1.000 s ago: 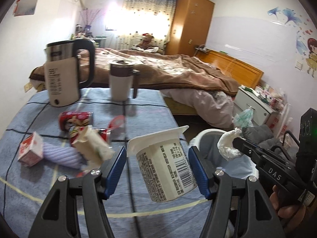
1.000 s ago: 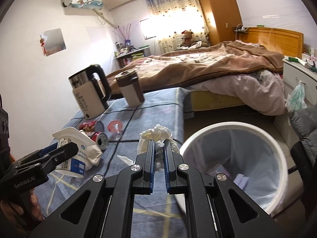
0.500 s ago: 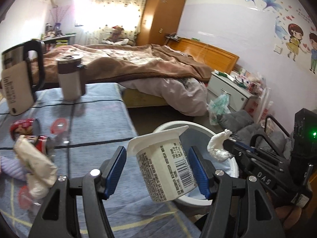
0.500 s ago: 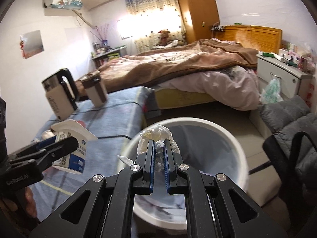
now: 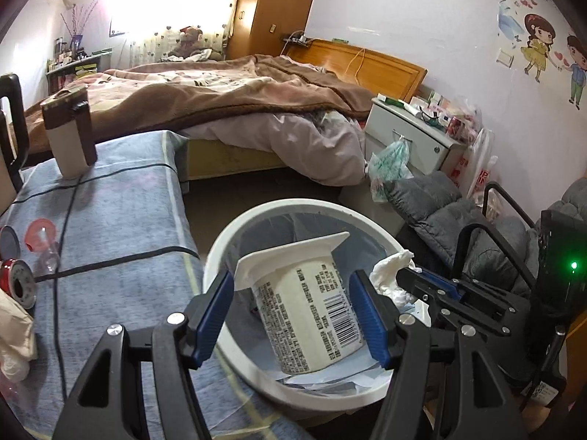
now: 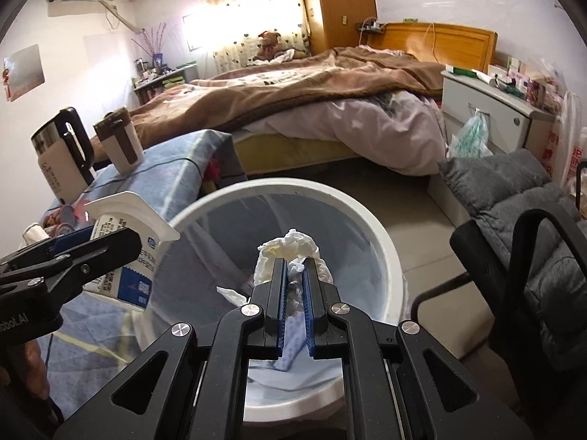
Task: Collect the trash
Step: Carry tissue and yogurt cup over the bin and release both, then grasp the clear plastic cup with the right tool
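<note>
My left gripper (image 5: 291, 302) is shut on a white yogurt cup (image 5: 306, 300) with a barcode, held tilted over the mouth of the white trash bin (image 5: 220, 253). My right gripper (image 6: 293, 275) is shut on a crumpled white tissue (image 6: 290, 247), also above the bin (image 6: 381, 234). In the left wrist view the tissue (image 5: 390, 269) and the right gripper (image 5: 407, 275) hang just right of the cup. In the right wrist view the cup (image 6: 124, 234) and the left gripper (image 6: 121, 236) sit at the left. The bin has a clear liner with some paper at the bottom.
A table with a blue cloth (image 5: 121, 205) stands left of the bin, bearing a brown-and-white mug (image 5: 68, 135), a kettle (image 6: 60, 161), red cans (image 5: 18, 282) and wrappers. A grey padded chair (image 6: 532, 220), a bed (image 6: 330, 91) and a nightstand (image 5: 407, 128) lie beyond.
Both grippers have moved right from over the table to above the bin, each still holding its item. The table litter has slid to the left edge of the left wrist view.
</note>
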`<state>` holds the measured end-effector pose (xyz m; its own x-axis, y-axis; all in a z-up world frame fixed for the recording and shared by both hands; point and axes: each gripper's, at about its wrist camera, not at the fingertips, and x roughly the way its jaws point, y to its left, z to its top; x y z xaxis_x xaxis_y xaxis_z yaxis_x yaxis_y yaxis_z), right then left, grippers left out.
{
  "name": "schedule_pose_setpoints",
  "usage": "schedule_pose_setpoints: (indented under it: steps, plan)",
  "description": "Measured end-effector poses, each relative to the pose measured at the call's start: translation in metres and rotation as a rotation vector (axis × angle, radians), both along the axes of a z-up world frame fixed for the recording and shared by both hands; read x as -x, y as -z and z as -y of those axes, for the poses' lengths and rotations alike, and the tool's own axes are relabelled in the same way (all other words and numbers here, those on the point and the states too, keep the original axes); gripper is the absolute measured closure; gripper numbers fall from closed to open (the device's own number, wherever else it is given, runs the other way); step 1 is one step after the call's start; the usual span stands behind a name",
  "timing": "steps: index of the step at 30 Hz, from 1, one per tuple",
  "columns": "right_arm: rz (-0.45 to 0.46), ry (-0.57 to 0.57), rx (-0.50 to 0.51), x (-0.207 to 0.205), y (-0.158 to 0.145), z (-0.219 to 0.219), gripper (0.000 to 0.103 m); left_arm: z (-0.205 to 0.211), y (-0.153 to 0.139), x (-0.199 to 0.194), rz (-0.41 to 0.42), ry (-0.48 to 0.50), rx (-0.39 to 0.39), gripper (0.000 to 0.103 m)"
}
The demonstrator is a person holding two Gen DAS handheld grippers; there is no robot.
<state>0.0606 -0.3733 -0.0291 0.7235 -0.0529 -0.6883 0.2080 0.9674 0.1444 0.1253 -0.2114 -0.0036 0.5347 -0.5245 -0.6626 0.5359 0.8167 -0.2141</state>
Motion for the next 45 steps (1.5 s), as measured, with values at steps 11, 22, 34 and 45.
schedule_pose_setpoints:
  steps: [11,22,34,45]
  plan:
    - [-0.033,0.026,0.01,-0.003,0.011,0.006,0.073,0.005,0.01,-0.004,-0.034,0.015,-0.01,0.029]
    - [0.004,0.016,0.003,0.002,-0.001,-0.005,0.061,-0.025,-0.006,0.006,0.012,-0.031,0.015,0.029]
    - [0.073,-0.061,-0.025,0.006,-0.02,-0.048,0.061,-0.107,-0.016,0.021,0.069,-0.189,0.028,0.029]
    - [0.1,-0.212,-0.046,0.001,-0.027,-0.113,0.061,-0.192,-0.019,0.036,0.099,-0.341,0.008,0.029]
